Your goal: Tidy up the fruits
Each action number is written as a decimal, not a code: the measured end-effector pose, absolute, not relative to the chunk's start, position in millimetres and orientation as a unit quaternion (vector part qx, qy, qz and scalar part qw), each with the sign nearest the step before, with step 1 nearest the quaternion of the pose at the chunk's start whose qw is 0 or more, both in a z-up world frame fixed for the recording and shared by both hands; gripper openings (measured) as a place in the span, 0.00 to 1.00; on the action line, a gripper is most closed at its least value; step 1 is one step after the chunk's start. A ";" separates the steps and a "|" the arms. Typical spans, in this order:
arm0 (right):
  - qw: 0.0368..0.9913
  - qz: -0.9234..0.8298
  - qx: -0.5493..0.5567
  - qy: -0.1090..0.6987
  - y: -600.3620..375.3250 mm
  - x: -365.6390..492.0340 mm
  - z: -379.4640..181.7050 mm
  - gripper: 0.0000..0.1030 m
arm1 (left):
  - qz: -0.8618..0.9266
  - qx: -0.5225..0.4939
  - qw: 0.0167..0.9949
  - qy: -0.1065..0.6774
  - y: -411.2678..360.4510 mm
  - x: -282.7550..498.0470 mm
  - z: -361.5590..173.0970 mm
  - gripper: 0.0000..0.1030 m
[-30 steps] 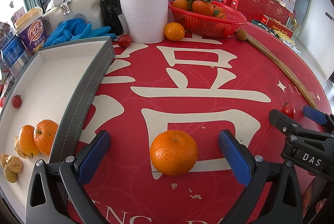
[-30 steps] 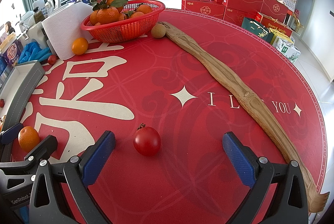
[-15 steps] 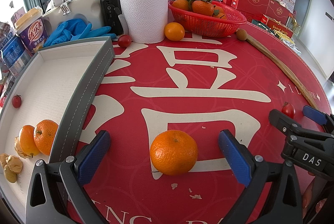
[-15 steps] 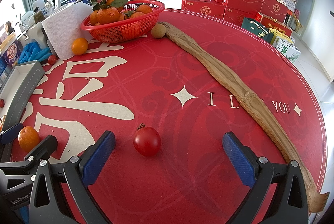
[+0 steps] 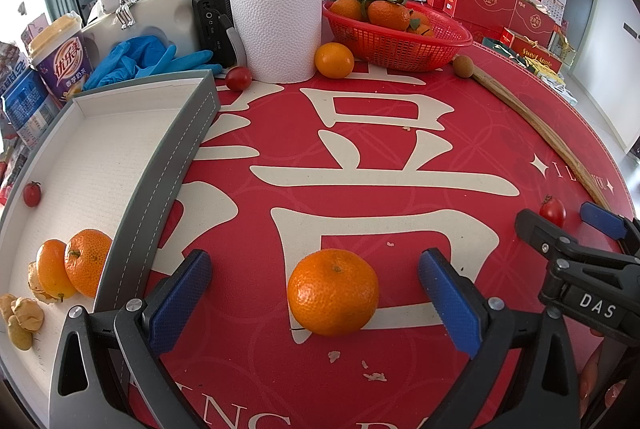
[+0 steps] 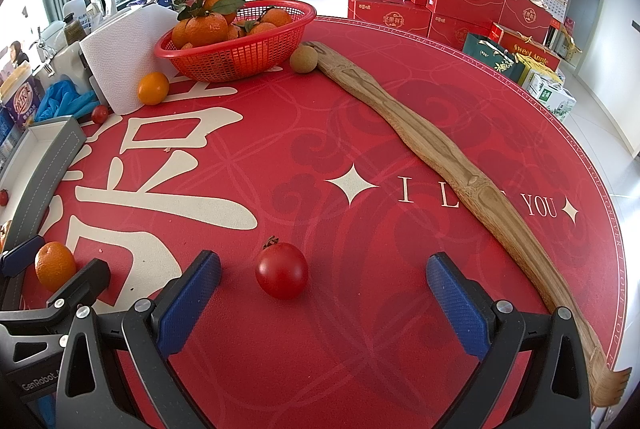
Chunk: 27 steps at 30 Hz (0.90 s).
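A round orange mandarin (image 5: pixel 333 292) sits on the red table (image 5: pixel 360 157) between the spread blue pads of the left hand-held gripper (image 5: pixel 314 299), touching neither pad; this hand-held gripper is released and holds nothing. To its left lies a long grey-walled tray with a white floor (image 5: pixel 176 165), with two more orange mandarins (image 5: pixel 76 267) in its near end, a few small tan pieces beside them and one small red cherry tomato (image 5: pixel 31 193) farther along. A small red tomato with a dry stem (image 6: pixel 281 270) rests on the table between the pads of the right hand-held gripper (image 6: pixel 322 293), nearer the left pad, touching neither; this hand-held gripper is also released and empty. Far ahead of both stand a red plastic mesh basket of leafy mandarins (image 6: pixel 236 45), a white paper towel roll (image 5: pixel 276 23) with a loose mandarin (image 5: pixel 334 60) just beside it, and a long carved wooden back scratcher (image 6: pixel 440 153) running along the right hand-held gripper's right side.
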State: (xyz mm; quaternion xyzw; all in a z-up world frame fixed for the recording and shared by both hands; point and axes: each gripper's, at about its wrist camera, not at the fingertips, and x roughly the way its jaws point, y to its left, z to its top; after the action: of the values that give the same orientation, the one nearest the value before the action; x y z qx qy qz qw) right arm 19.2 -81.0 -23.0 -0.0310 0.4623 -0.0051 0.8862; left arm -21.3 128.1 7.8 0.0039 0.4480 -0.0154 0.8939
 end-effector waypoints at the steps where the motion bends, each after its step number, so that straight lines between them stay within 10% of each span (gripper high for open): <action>1: 0.886 -0.005 -0.031 0.462 -81.0 19.3 -23.0 1.00 | -0.015 0.004 0.894 0.448 128.1 -21.2 7.8 1.00; 27: 0.883 0.027 -0.047 0.466 -84.3 16.5 -22.4 1.00 | -0.041 -0.005 0.897 0.440 131.7 -37.0 10.0 1.00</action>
State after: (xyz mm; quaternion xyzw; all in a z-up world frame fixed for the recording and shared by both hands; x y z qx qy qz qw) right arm 16.5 -84.3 -22.4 -0.0472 0.4663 0.0271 0.8829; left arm -37.0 131.7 10.0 -0.0048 0.4395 -0.0408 0.8973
